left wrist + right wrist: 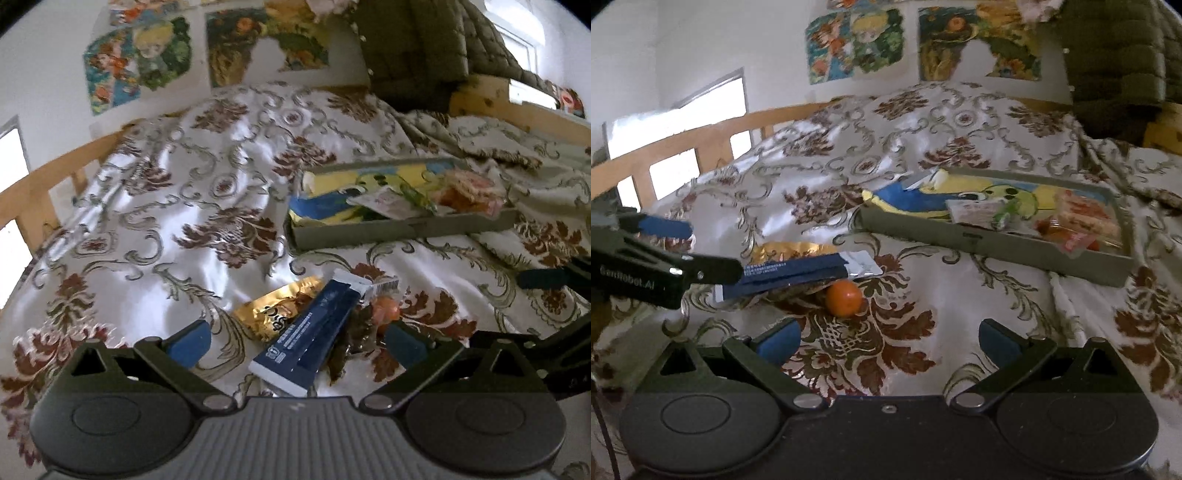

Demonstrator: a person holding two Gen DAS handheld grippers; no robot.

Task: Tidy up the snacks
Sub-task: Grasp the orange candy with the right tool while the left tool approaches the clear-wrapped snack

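Note:
A dark blue snack packet lies on the floral bedspread, across a gold foil packet and a dark wrapper beside a small orange ball. My left gripper is open and low, its blue pads on either side of this pile. In the right wrist view the same blue packet, gold packet and orange ball lie ahead and to the left of my right gripper, which is open and empty. The left gripper reaches in from the left. A grey tray holds several wrapped snacks.
The tray has a yellow and blue cartoon lining and sits on the rumpled bedspread. A wooden bed rail runs along the left. A dark quilted cushion leans at the back right. Posters hang on the wall.

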